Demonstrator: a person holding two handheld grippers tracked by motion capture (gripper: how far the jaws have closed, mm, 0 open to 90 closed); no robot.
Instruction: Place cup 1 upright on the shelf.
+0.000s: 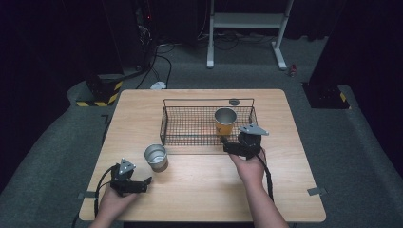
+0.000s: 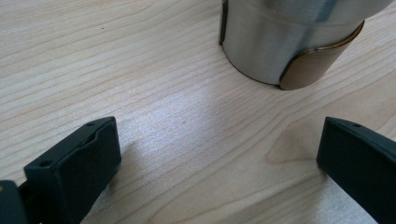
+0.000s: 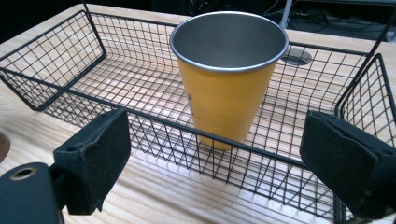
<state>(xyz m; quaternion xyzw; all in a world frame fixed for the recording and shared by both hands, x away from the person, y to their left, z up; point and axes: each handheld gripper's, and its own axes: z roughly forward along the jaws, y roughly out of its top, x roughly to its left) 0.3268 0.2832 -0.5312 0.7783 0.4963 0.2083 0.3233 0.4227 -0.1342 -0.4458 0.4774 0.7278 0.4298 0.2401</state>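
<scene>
High view: the right claw (image 1: 231, 140) sits at the wire basket's (image 1: 164, 124) near rim, jaws wide apart, empty, with the yellow cup (image 1: 225, 121) upright inside just beyond. Left claw (image 1: 147, 182), also spread and empty, rests on the worktop (image 1: 199, 190) near the steel cup (image 1: 156, 157).

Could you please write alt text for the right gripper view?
A yellow metal cup stands upright inside a black wire basket on a wooden table. The right hand-held gripper sits just outside the basket's near wall, jaws open wide.
</scene>
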